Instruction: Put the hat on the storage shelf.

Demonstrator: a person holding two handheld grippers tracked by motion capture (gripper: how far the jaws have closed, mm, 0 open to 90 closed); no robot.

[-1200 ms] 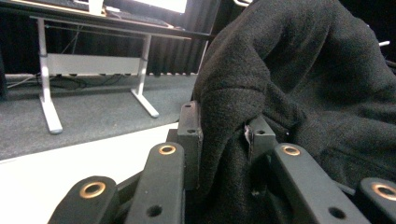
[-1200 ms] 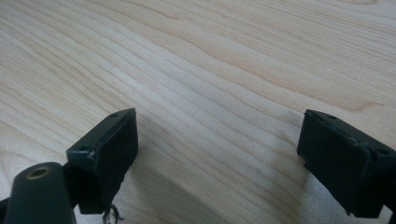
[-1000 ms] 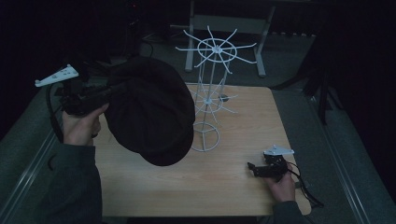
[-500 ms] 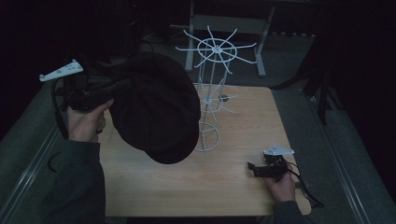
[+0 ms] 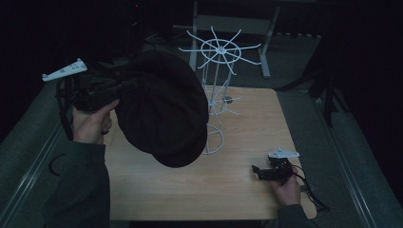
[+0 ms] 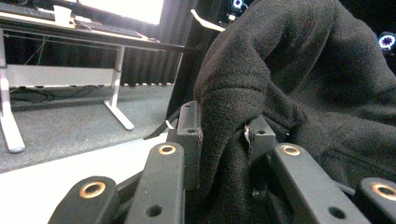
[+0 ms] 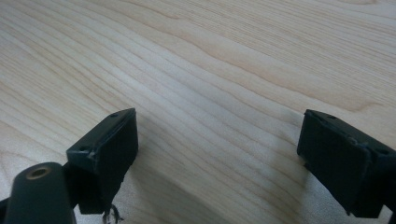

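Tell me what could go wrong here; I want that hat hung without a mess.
The left gripper pinches only a fold of the black hat, so it might slip out. The hat hangs close beside the thin white wire rack; a swing could snag or tip it. The right gripper rests open on the table, steadying nothing.

In the high view the black cap (image 5: 164,107) hides the left gripper's (image 5: 124,85) jaw tips and part of the white wire rack's (image 5: 216,92) left side. In the left gripper view the cap (image 6: 299,84) runs off the right and top edges, and its fold covers the inner pads.
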